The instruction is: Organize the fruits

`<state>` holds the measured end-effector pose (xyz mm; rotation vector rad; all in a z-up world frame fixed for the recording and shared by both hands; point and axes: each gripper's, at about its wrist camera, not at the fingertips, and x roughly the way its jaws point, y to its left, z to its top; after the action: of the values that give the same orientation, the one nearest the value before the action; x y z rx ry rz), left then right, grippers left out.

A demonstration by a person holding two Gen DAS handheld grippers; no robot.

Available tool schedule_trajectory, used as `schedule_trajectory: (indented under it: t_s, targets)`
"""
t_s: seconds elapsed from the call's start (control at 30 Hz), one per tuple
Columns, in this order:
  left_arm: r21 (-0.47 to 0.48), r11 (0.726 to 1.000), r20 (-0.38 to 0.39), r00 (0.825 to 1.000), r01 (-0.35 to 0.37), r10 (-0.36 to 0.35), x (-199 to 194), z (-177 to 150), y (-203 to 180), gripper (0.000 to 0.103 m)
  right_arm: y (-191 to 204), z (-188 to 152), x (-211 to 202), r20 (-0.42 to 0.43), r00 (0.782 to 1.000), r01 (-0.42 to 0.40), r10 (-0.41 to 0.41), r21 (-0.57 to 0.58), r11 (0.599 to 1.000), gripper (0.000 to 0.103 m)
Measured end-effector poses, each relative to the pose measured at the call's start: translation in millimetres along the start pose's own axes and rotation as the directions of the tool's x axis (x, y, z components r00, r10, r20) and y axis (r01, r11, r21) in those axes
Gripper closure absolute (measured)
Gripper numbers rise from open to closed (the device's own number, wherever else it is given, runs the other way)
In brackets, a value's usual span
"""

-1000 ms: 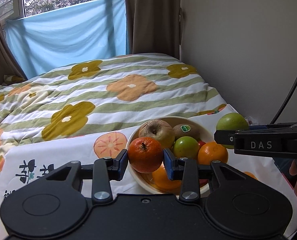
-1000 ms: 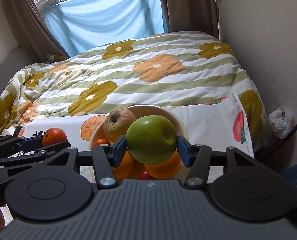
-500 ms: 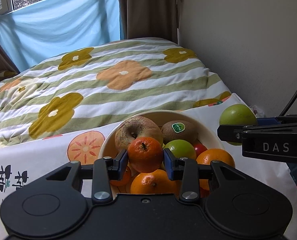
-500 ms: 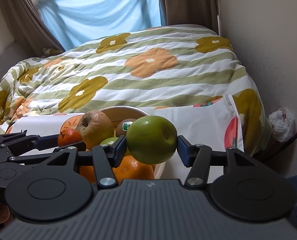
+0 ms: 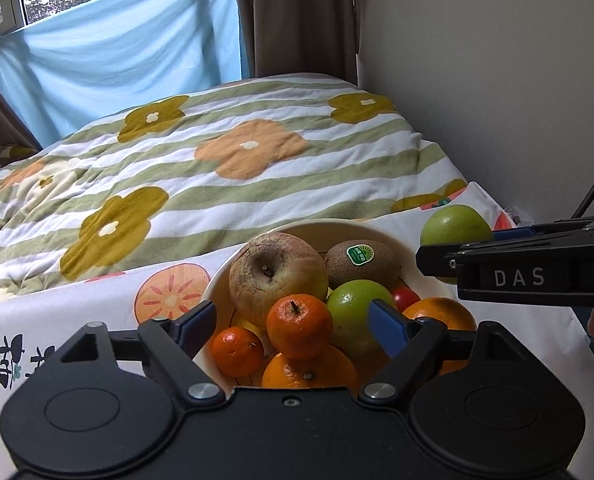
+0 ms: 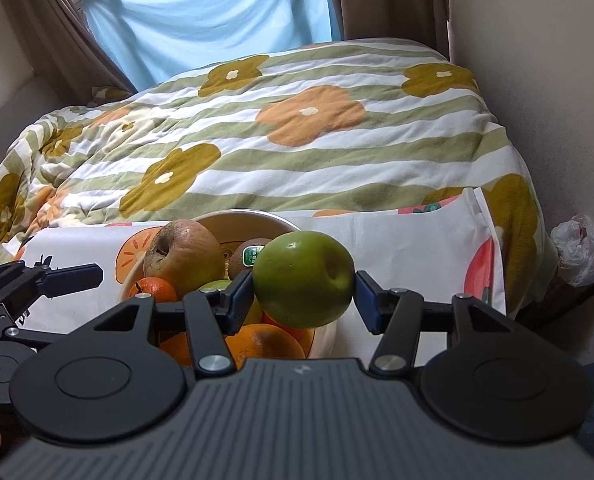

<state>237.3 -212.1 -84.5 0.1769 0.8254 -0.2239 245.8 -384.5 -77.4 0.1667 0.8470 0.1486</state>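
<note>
Having just spread, your left tongs [image 5: 293, 322] stand wide around the mandarin [image 5: 299, 327], which rests untouched on the fruit piled in the bowl [image 5: 217, 284]. Your right tongs [image 6: 304, 295] pinch the green apple [image 6: 303, 278] just above the bowl's right rim. The bowl sits on a printed cloth [image 5: 97, 304] over the bed [image 5: 225, 152].

White capitals "DAS" [image 5: 519, 277] stand on the black side of the right tongs [image 5: 457, 248], at 3 o'clock in the left wrist view. A green oval sticker [image 5: 360, 254] sits on the kiwi [image 5: 361, 260] in the bowl [image 5: 217, 284]; its print is too small to read. Dark brush-style characters [image 5: 11, 360] are printed on the white cloth [image 5: 109, 292] at 9 o'clock, and they cannot be made out.
</note>
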Motion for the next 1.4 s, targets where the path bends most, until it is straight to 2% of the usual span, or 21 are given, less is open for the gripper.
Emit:
schedule_trajectory:
  t_s: [0.63,0.67,0.7,0.77,0.87,1.13,1.4]
  targets:
    - [-0.058,0.996,-0.024,0.998,-0.061,0.059,-10.9,-8.1,18.8,0.017,1.5,4.3,29.4,-0.039,0.999,-0.037,0.036,-0.027,0.999,0.032]
    - [-0.06,0.996,-0.026,0.998,-0.062,0.061,-11.1,-8.3,18.5,0.017,1.2,4.3,28.8,-0.029,0.999,-0.045,0.044,-0.028,0.999,0.029]
    - [-0.061,0.996,-0.027,0.998,-0.065,0.063,-11.4,-8.7,18.3,0.017,1.4,4.8,28.9,-0.027,0.998,-0.055,0.054,-0.034,0.998,0.017]
    - [-0.064,0.996,-0.028,0.998,-0.065,0.064,-13.0,-10.2,18.6,0.017,3.4,5.1,29.5,-0.03,0.998,-0.062,0.061,-0.052,0.997,0.004]
    - [-0.065,0.996,-0.024,0.998,-0.066,0.064,-18.5,-12.0,19.1,0.017,5.6,4.8,27.7,-0.027,0.998,-0.065,0.064,-0.058,0.996,0.004]
    - [-0.06,0.996,0.018,0.998,-0.061,0.062,-49.3,-16.3,26.3,0.017,17.5,3.9,-7.8,0.039,0.999,-0.031,0.032,-0.043,0.999,0.004]
    - [-0.072,0.996,0.118,0.991,-0.057,0.066,-116.6,-33.5,54.9,0.017,56.2,-8.2,-69.7,0.127,0.992,0.0,0.005,-0.039,0.999,0.004]
